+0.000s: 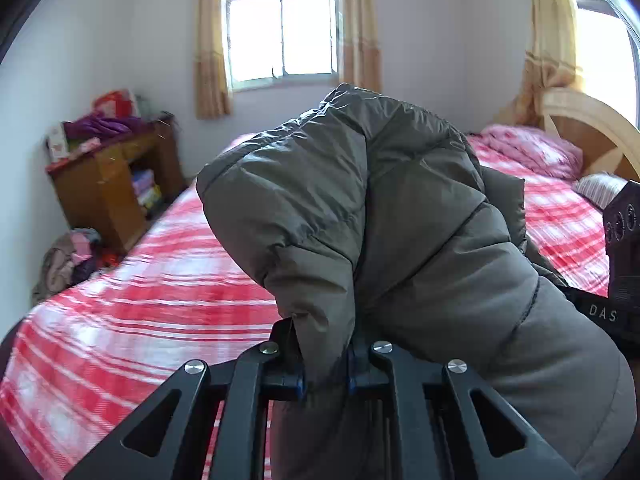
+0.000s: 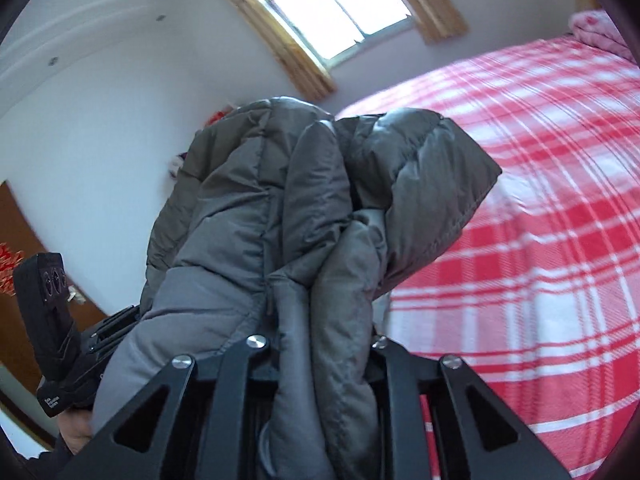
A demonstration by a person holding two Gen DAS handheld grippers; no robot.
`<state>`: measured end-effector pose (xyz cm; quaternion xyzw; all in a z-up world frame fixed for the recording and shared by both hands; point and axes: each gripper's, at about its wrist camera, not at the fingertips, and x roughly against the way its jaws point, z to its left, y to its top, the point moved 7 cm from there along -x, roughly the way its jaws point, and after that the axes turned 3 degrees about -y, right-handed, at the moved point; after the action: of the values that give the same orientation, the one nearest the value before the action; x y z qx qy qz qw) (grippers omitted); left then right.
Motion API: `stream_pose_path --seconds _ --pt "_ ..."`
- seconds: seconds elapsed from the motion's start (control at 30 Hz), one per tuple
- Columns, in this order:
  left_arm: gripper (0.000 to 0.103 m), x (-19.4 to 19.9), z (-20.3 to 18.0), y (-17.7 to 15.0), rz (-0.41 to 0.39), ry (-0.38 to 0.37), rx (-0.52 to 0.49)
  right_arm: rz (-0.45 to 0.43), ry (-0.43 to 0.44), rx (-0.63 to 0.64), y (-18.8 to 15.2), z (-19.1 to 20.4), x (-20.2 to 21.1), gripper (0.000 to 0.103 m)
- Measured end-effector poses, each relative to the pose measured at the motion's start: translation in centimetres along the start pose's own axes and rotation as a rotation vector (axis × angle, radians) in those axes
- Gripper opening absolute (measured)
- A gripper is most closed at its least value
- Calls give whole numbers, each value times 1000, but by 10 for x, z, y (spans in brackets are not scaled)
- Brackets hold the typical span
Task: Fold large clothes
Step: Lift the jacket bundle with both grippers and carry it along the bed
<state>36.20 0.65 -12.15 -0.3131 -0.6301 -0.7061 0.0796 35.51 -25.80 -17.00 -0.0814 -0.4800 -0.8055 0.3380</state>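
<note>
My left gripper [image 1: 325, 360] is clenched on a fold of the grey-green puffer jacket [image 1: 400, 220], and my right gripper [image 2: 320, 360] grips a thicker bunch of the same jacket [image 2: 304, 208]. The jacket hangs raised between them, above the red plaid bed sheet [image 1: 140, 280], with the window [image 1: 282, 34] far behind.

Each camera sits just behind its own jaws and looks forward along them, very near the jacket [image 1: 400, 220]. The left view faces level toward the window [image 1: 282, 36]; the right view is tilted. Both share the jacket, bed [image 2: 540, 200] and window.
</note>
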Motion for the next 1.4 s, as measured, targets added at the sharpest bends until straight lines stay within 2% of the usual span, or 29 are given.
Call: stream_pose_path --seconds 0.13,0.37,0.57,0.73,0.87,0.93,0.97,1.07,1.4 --pt "14 33 40 -5 -24 58 23 -1 78 47 2 47 -4 21" --pt "13 48 104 -33 -1 125 92 68 159 116 -14 116 -48 20" --pt "13 47 143 -59 26 173 131 133 179 158 -28 149 -89 20" --pt "15 34 180 -84 66 206 175 196 161 179 -45 163 -130 20" --pt "30 18 201 -111 128 241 205 251 121 183 -54 156 -164 21" --pt "36 12 211 -123 143 242 225 284 99 180 -64 153 -178 21" --pt "43 9 216 -129 148 246 235 299 86 180 -69 150 -185 22" --pt "55 5 223 -138 150 250 255 325 66 171 -78 140 -195 25" --pt "70 -8 235 -151 156 268 304 350 11 201 -85 141 -200 29"
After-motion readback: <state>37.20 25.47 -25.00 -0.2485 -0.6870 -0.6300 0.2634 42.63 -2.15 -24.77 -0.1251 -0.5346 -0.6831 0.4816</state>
